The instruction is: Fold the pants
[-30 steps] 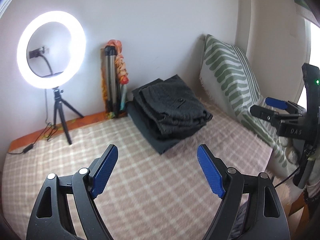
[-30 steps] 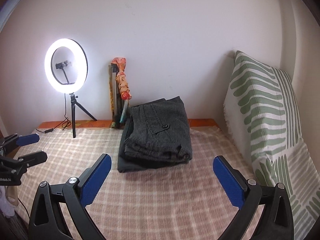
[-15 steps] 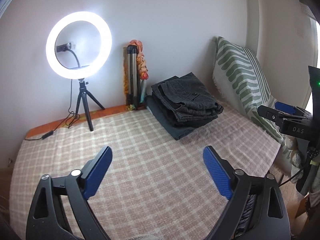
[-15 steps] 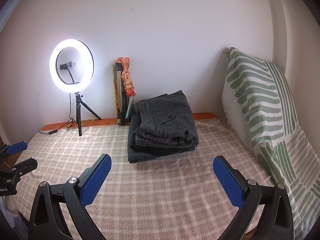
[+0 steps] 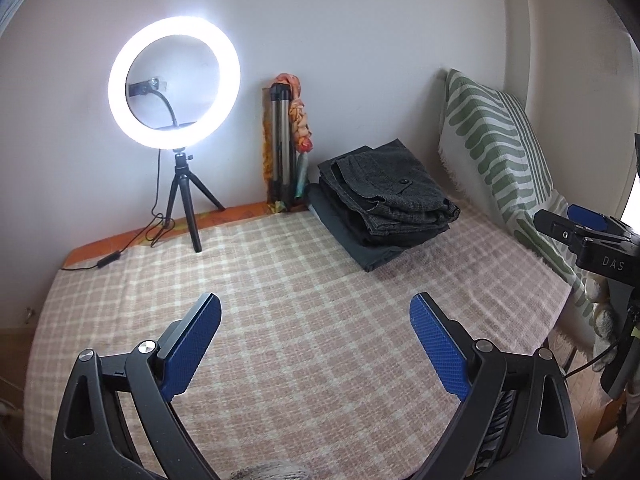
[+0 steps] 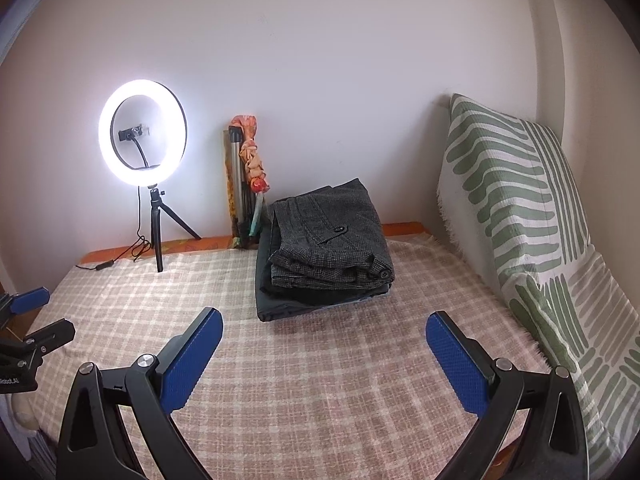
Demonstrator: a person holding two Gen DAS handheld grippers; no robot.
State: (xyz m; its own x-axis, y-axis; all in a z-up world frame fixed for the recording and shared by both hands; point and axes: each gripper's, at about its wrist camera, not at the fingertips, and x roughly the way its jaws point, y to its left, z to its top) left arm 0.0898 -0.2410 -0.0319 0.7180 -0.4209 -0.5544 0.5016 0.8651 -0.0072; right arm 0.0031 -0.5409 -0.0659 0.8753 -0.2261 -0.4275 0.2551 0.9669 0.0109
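Note:
A stack of folded dark pants (image 5: 384, 204) lies at the far side of the bed, near the wall; the top pair is grey tweed with a buttoned pocket. It also shows in the right wrist view (image 6: 328, 244). My left gripper (image 5: 316, 340) is open and empty, held above the checked bedspread well short of the stack. My right gripper (image 6: 324, 352) is open and empty, also held back from the stack. The right gripper shows at the right edge of the left wrist view (image 5: 576, 220). The left gripper shows at the left edge of the right wrist view (image 6: 32, 316).
A lit ring light on a small tripod (image 5: 176, 92) stands at the back left with its cable trailing. A folded tripod and an orange cloth (image 5: 288, 140) lean on the wall. A green-striped cushion (image 6: 520, 200) lines the right side. The pink checked bedspread (image 5: 300, 280) covers the bed.
Both grippers have pulled back from the folded stack, which looks smaller and farther away. The left wrist view has swung so the ring light sits nearer the middle. Both grippers stayed open.

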